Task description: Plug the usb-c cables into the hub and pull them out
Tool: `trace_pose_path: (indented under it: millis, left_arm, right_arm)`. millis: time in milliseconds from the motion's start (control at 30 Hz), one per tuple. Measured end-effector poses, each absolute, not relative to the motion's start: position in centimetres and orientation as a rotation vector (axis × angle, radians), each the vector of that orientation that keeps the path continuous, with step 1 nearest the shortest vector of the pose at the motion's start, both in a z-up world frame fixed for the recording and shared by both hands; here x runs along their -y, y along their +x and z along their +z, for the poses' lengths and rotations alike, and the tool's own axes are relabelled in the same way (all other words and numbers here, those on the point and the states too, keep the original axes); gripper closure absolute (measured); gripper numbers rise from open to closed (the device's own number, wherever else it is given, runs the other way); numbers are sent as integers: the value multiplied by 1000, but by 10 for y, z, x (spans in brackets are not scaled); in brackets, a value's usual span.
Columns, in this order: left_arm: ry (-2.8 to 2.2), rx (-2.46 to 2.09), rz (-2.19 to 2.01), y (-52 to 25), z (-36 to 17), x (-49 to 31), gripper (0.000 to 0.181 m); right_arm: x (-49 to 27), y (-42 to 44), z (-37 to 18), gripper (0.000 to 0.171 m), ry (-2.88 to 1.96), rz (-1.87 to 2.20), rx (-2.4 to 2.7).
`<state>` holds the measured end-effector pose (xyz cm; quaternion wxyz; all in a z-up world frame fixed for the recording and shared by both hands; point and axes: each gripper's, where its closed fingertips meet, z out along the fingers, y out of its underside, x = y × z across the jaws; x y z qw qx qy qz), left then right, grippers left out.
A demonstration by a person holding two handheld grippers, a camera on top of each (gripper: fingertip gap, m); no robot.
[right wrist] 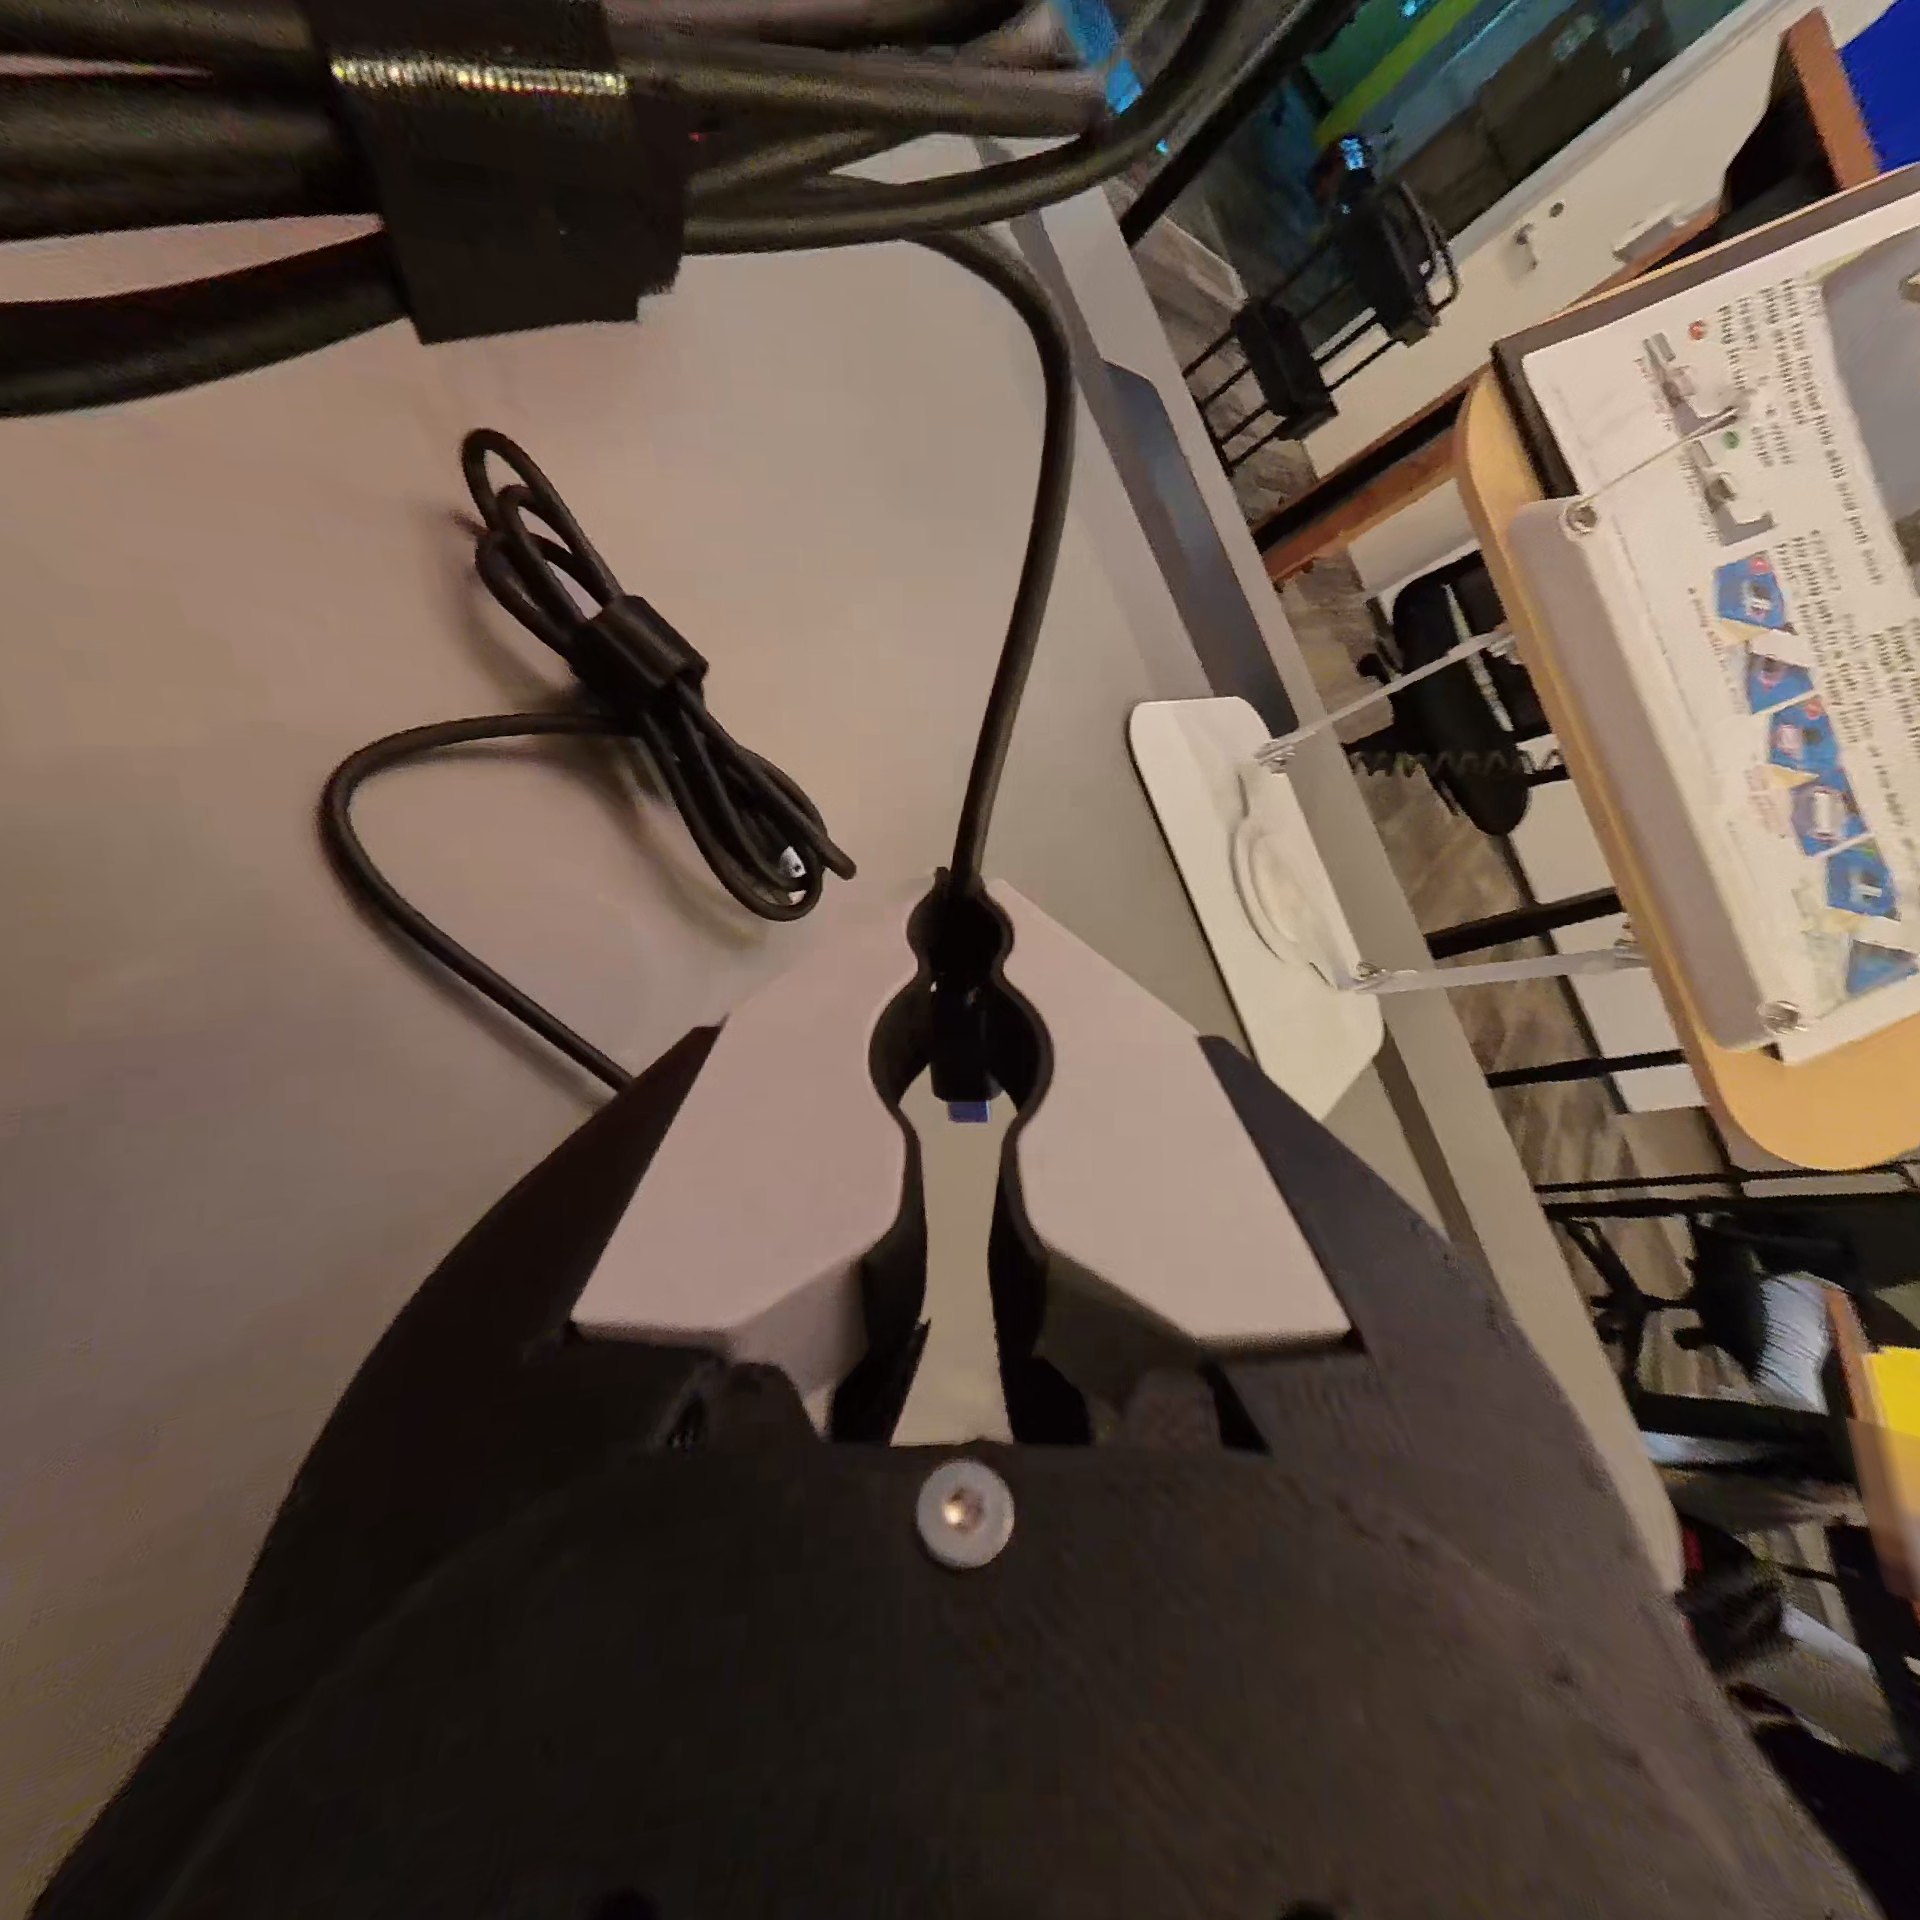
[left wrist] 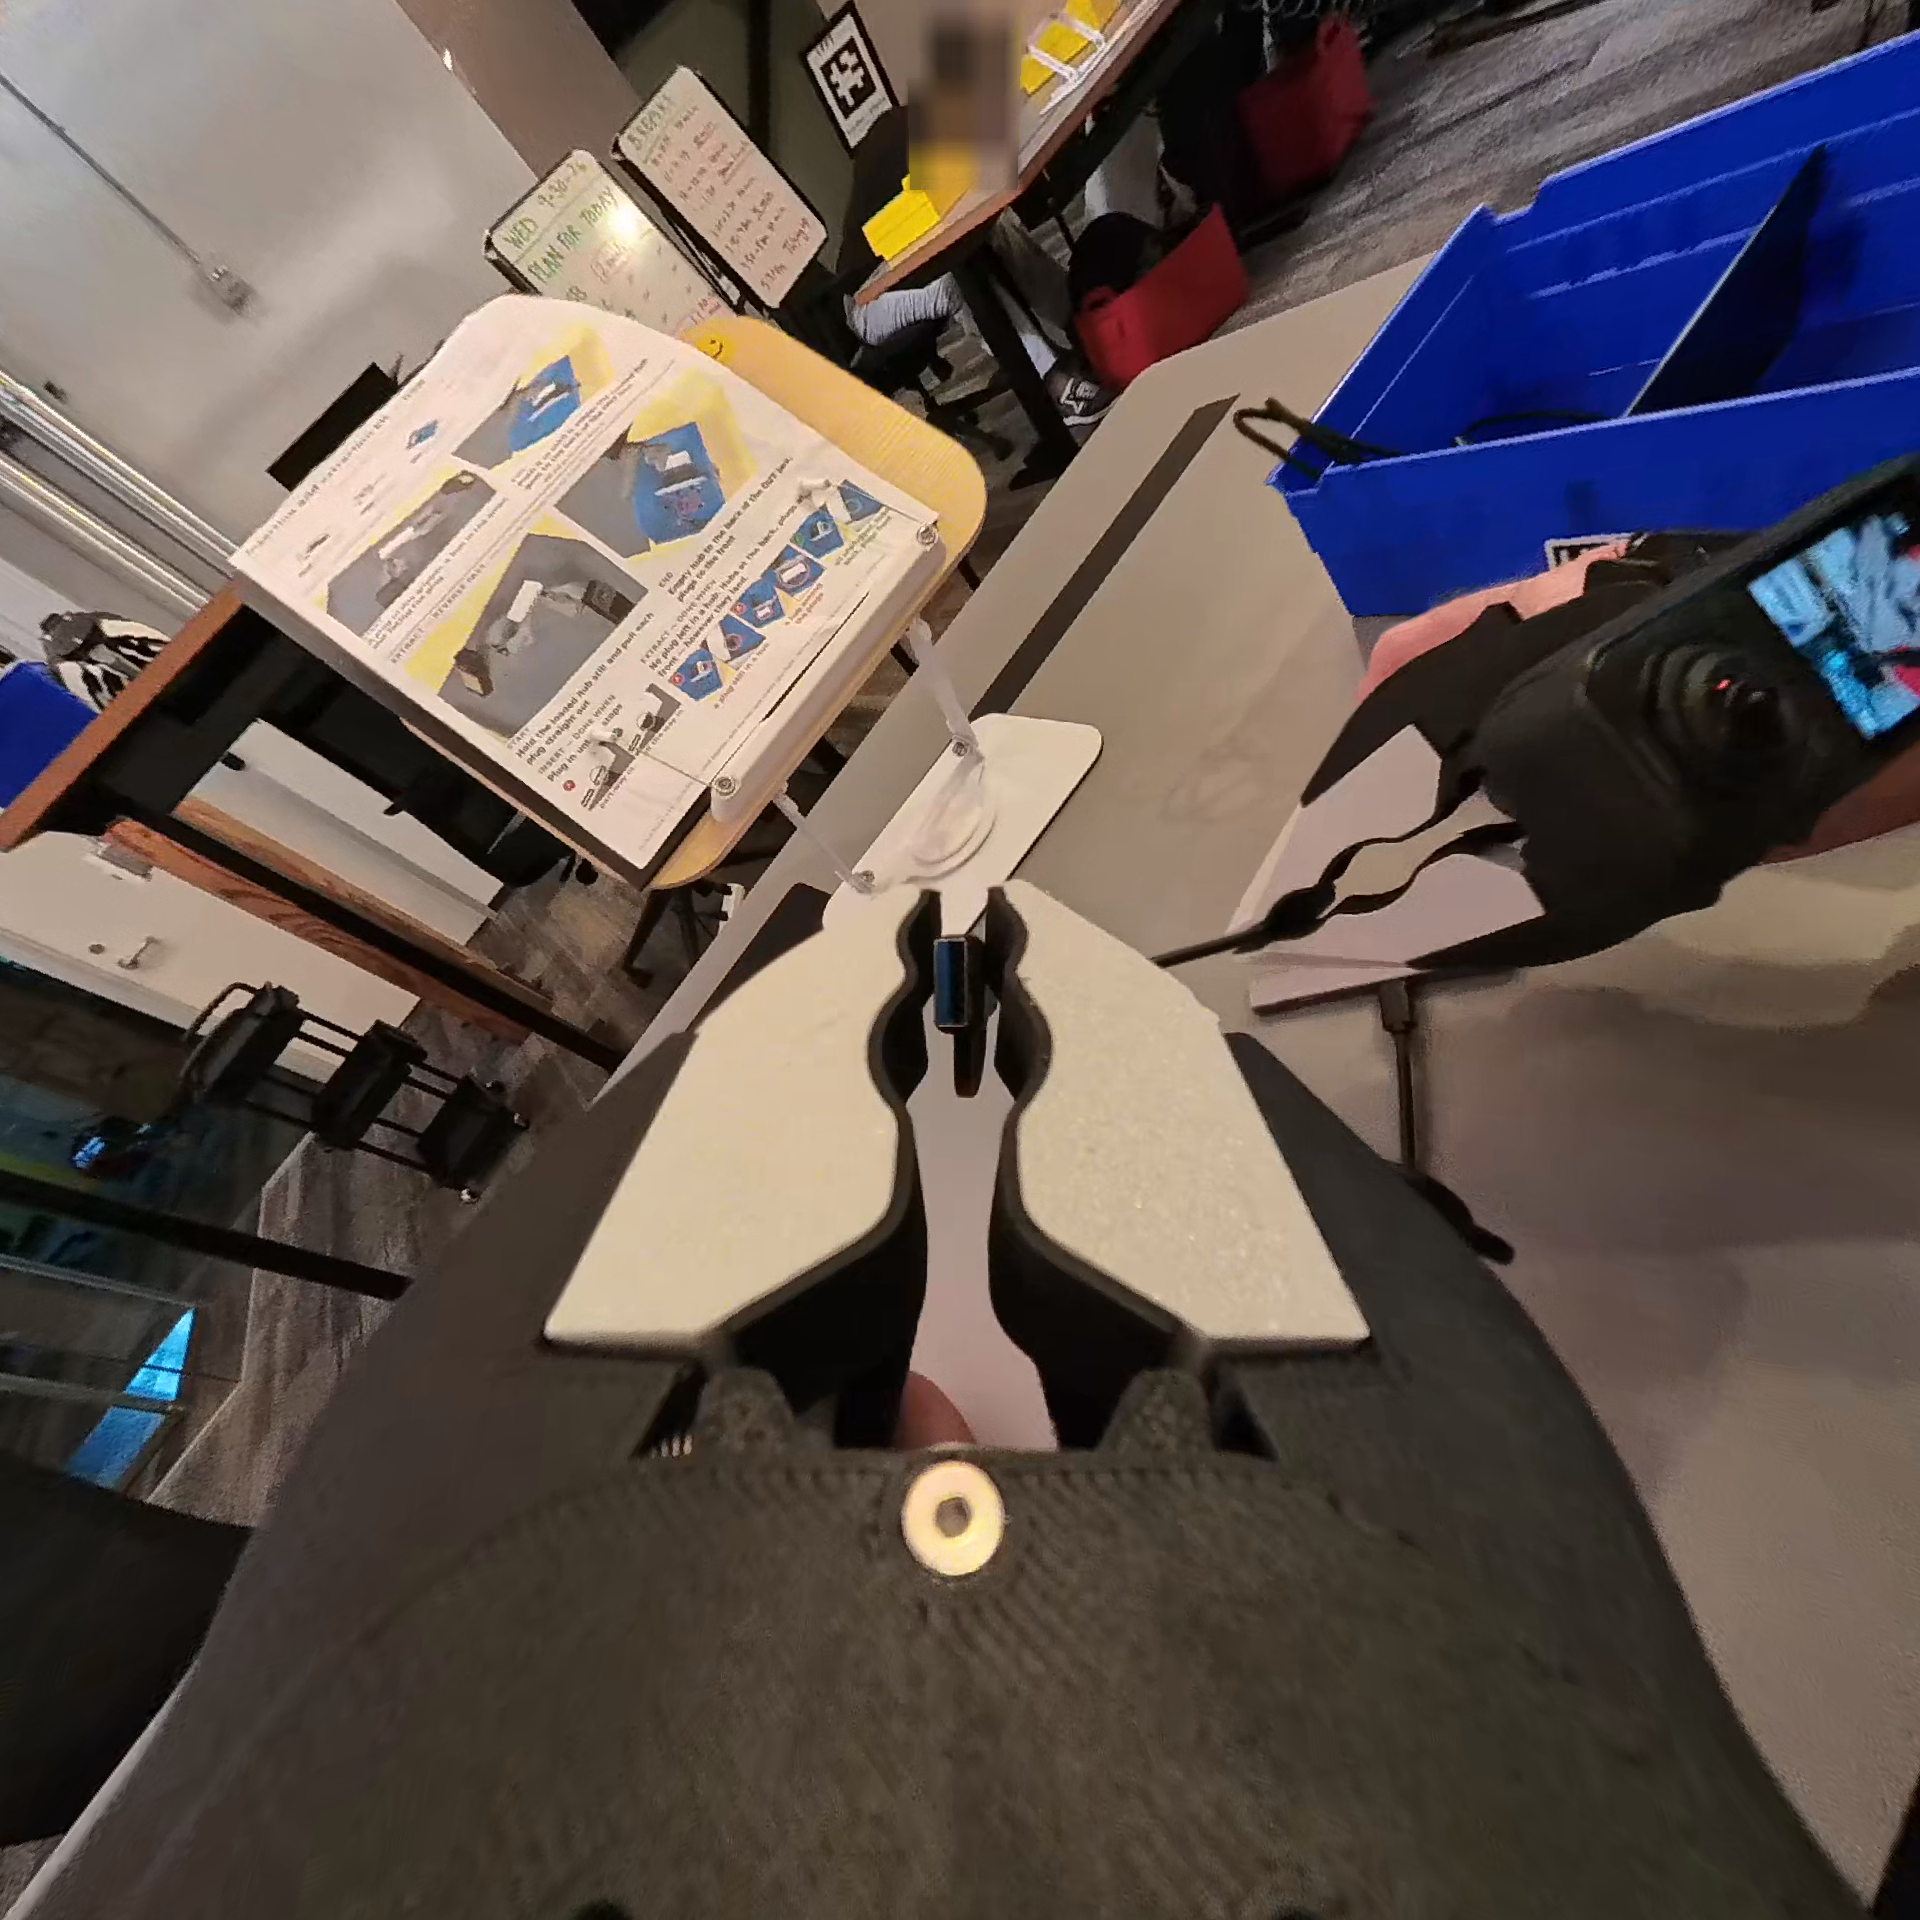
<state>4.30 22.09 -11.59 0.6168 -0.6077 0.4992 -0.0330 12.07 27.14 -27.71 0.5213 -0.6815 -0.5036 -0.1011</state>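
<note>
- On the left of the left wrist view, an instruction sheet leans on a white stand at the table edge, tilted toward the person, likely so it can be read while working.
- In the middle, the left gripper is clamped on a small dark piece with a blue-lined port facing away from the camera. I take this for the hub, held edge-on between the fingertips so its socket stays exposed; most of its body is hidden.
- To the right, the right gripper reaches in, tips narrowed and pointing toward the left gripper, presumably lining up for insertion.
- Far right, a blue bin sits on the table.
- In the right wrist view, a tied spare cable lies leftward on the table.
- Centre, the right gripper pinches a black plug just behind its blue tip; its cable arcs upward, free.
- The plug and hub appear apart, not mated.
</note>
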Motion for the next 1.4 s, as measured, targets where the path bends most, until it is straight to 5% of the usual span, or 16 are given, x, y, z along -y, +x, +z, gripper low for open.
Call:
trace_pose_path:
  millis: [400, 567, 667, 1067, 1400]
  left_arm:
    - [-1599, -1162, -33, 25, -174, -256, 173]
    - [-1745, -1178, -45, 21, -207, -264, 139]
    - [-1700, -1172, -36, 26, -197, -260, 134]
    - [-1467, -1510, 174, 83, -233, -229, 144]
    - [-1427, -1574, 276, 71, -245, -236, 172]
  right_arm:
    - [-268, 132, -278, 171, -1892, 162, 1115]
    - [-258, 126, -295, 171, -2074, 479, 1042]
    - [-258, 126, -301, 171, -2114, 514, 1014]
    - [-247, 91, -273, 171, -1741, 93, 1318]
    - [-235, 76, -257, 171, -1523, 5, 1371]
